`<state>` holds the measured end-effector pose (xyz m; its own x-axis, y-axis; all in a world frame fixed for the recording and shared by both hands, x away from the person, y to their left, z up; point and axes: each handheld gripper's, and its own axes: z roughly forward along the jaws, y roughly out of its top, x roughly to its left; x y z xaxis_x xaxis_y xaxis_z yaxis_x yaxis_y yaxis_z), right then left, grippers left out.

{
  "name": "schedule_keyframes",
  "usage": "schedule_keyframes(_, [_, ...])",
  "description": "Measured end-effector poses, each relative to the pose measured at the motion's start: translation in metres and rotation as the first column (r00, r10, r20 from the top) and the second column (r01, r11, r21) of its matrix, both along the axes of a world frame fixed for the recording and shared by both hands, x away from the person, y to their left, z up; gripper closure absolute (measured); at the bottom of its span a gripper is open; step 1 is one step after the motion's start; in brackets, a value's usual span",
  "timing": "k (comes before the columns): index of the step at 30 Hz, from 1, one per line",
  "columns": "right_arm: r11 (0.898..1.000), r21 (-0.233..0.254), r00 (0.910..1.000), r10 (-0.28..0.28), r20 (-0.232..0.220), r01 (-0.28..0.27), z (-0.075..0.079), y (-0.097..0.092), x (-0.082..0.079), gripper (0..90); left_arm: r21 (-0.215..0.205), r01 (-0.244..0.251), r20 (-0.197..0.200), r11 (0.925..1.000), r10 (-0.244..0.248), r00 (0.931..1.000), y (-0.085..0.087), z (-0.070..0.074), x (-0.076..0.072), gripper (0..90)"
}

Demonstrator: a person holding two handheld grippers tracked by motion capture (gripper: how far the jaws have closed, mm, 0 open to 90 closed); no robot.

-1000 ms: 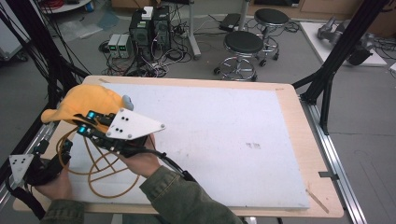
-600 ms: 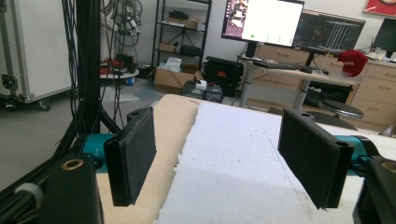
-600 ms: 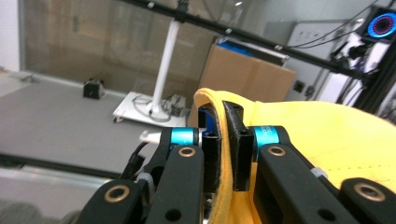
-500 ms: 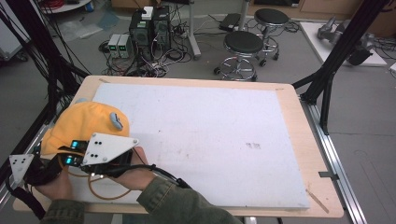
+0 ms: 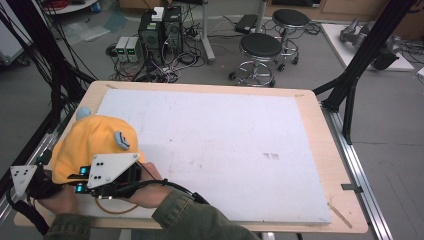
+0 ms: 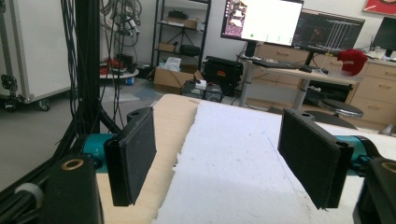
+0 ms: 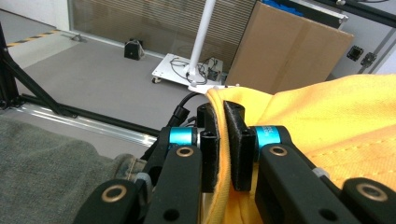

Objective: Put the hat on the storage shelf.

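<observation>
A yellow cap (image 5: 92, 142) with a small blue-grey patch (image 5: 121, 140) lies at the near left of the white board (image 5: 225, 150). My right gripper (image 5: 82, 181), under its grey three-cornered plate, sits at the cap's near edge. In the right gripper view its jaws (image 7: 222, 114) are shut on the cap's yellow brim (image 7: 327, 121), and the cloth runs between the two pads. My left gripper (image 5: 27, 184) rests at the table's near-left corner. In the left gripper view its jaws (image 6: 219, 140) stand wide open over the board's torn edge, with nothing between them.
The board covers most of a wooden table (image 5: 325, 165). Black frame posts (image 5: 60, 75) rise along the left side and another (image 5: 360, 65) at the far right. An orange cable loop (image 5: 117, 209) lies under my right hand. Stools (image 5: 260, 47) stand beyond the far edge.
My right gripper has carried the cap down and toward the near-left corner. The cap now sits lower and flatter on the board. The left gripper has stayed put.
</observation>
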<state>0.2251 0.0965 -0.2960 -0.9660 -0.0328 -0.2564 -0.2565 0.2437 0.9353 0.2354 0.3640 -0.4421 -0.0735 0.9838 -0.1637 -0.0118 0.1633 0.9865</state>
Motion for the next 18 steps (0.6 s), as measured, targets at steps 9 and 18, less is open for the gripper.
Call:
schedule_keyframes(9, [1.0,-0.011,0.9998,0.02,-0.008,-0.02,-0.0027,0.0011,-0.0039,70.0,-0.005,0.001,-0.003,1.0,-0.002,1.0,0.0006,-0.0003,0.0001,27.9])
schedule_keyframes(18, [0.997,-0.012,0.9971,0.07,-0.032,-0.07,-0.0021,0.0017,-0.0065,50.2,-0.019,0.007,0.001,0.9998,-0.007,1.0,0.0017,-0.0007,0.0005,28.3])
